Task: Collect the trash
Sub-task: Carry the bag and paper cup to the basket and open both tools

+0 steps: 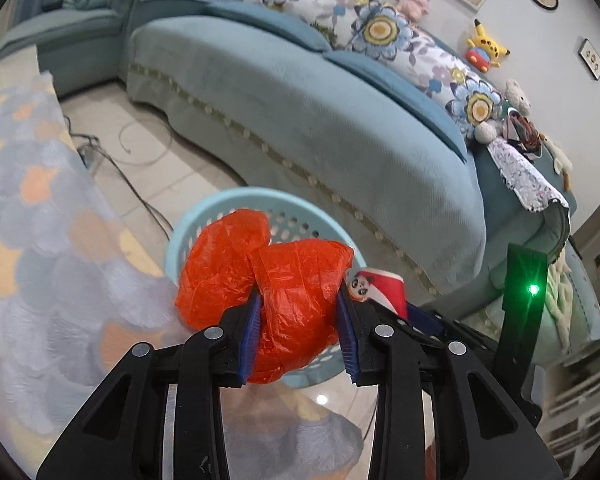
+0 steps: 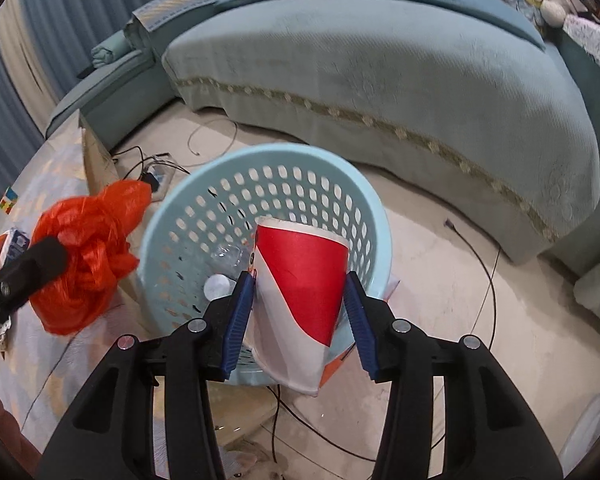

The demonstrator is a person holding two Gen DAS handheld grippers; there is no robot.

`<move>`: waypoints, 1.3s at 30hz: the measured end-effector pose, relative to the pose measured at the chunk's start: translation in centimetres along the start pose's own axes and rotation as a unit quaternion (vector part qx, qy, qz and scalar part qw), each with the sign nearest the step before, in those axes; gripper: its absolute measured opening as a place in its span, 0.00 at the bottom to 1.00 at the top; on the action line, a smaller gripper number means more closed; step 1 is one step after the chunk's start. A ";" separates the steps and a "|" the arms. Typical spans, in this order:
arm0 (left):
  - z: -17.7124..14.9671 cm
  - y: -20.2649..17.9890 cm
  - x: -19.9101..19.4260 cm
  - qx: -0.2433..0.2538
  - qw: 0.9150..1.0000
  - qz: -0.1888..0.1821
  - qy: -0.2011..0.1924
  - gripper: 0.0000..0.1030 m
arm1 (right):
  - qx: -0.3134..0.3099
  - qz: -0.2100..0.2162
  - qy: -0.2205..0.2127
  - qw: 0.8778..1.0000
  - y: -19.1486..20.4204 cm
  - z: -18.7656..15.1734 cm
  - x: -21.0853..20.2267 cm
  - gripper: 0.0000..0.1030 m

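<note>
Your left tongs (image 1: 298, 334) are partly closed, their 2 blue pads pressing a crumpled orange plastic bag (image 1: 268, 296) at centre frame, in front of the pale blue perforated plastic basket (image 1: 236, 200). Your right tongs (image 2: 298, 320) grip a red and white paper cup (image 2: 300, 292) at lower centre, over the basket's rim. A clear plastic bottle (image 2: 224, 268) lies inside the basket. A teal sofa (image 2: 380, 60) fills the upper frame.

No words, brands or numbers can be read; the paper cup (image 1: 380, 286) bears only a panda picture.
</note>
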State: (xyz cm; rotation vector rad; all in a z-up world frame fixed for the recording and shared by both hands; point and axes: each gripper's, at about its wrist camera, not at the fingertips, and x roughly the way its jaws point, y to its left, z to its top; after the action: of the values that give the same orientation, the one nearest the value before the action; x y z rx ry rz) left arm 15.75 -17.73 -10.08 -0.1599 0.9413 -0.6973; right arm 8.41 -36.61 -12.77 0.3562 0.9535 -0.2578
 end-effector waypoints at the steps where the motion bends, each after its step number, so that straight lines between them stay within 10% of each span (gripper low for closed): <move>1: -0.1 0.1 0.3 0.000 1.000 0.000 0.004 0.33 | 0.003 0.000 0.004 1.000 -0.1 0.0 0.4 0.43; 17: 0.3 0.4 -1.2 -0.008 1.000 -0.027 -0.012 0.71 | 0.020 0.014 0.010 1.000 -1.2 0.2 1.0 0.45; 29: 0.2 0.9 -3.5 -0.010 0.999 -0.009 -0.034 0.71 | 0.008 0.018 -0.002 1.000 -0.2 0.5 -0.4 0.45; 39: 0.7 1.3 -13.1 -0.010 0.992 0.020 -0.121 0.71 | -0.044 0.068 -0.062 0.995 4.8 2.0 -6.0 0.45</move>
State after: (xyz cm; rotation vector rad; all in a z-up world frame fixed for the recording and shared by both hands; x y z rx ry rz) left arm 11.79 -8.80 -1.18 -0.2370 0.7168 -0.6160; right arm 8.32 -32.70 -5.85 0.3187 0.8117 -0.1128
